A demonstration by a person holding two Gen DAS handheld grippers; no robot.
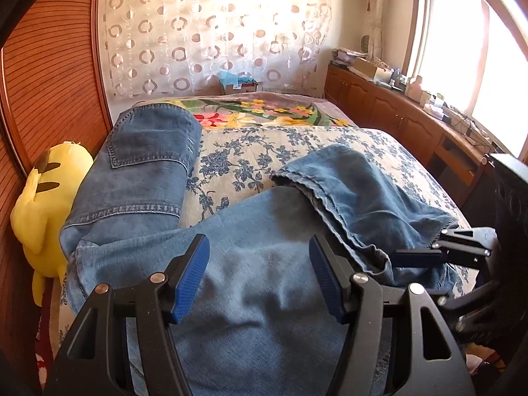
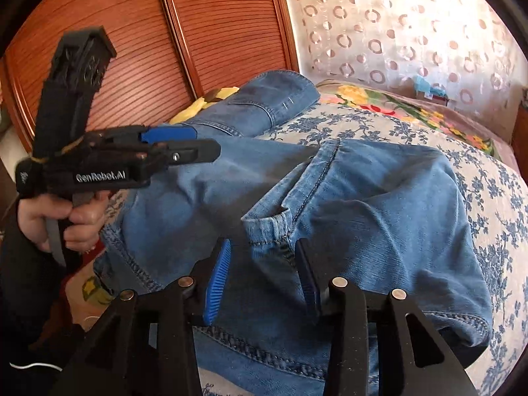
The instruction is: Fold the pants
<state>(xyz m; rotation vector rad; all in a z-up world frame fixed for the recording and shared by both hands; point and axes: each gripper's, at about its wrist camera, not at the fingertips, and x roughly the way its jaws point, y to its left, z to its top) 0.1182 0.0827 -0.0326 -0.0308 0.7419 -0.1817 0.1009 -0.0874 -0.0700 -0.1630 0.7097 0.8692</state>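
Blue jeans [image 1: 250, 283] lie on the bed, the waist end with a back pocket [image 1: 148, 151] at the far left. The legs are folded back over themselves, and their hem [image 1: 316, 191] rests on the lower layer. My left gripper [image 1: 259, 264] hovers open just over the middle of the denim with nothing between its pads. In the right wrist view my right gripper [image 2: 264, 257] stands open over a puckered seam fold [image 2: 270, 227] of the jeans [image 2: 379, 217], its pads apart from the cloth. The left gripper [image 2: 206, 142] shows there too, held by a hand [image 2: 76, 217].
A blue-flowered bedspread [image 1: 264, 155] covers the bed, with a bright floral blanket [image 1: 264, 109] behind it. A yellow plush toy [image 1: 43, 198] sits at the bed's left edge against slatted wooden doors [image 1: 49, 66]. Cluttered wooden cabinets [image 1: 396, 115] run under the window at right.
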